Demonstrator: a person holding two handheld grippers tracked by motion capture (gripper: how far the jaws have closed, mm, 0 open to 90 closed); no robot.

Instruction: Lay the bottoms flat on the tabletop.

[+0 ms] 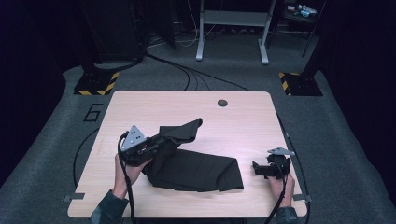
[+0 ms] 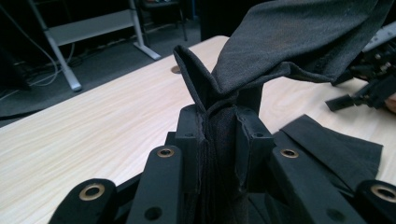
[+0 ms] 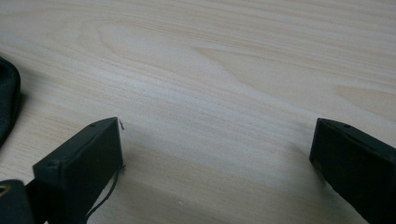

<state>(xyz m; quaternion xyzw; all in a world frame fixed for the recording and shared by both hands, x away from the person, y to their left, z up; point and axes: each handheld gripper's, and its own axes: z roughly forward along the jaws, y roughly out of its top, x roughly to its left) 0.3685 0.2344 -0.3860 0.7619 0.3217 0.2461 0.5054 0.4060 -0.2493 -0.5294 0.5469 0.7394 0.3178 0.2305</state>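
A dark garment (image 1: 191, 168) lies across the middle of the wooden table (image 1: 187, 105), one part lifted toward the left. My left gripper (image 1: 156, 142) is shut on a fold of that garment (image 2: 219, 130), and the cloth (image 2: 289, 37) drapes up and over past the jaws. My right gripper (image 1: 257, 169) rests low near the table's right front, open, with bare wood between its jaws (image 3: 215, 144). An edge of the garment (image 3: 8, 105) shows at the left of the right gripper view. The right gripper (image 2: 369, 91) also appears far off in the left gripper view.
A round cable hole (image 1: 222, 102) sits near the table's far edge. Beyond the table stand a white desk frame (image 1: 232, 28), black cables on grey carpet (image 1: 196, 77) and two hazard-striped bases (image 1: 95, 84).
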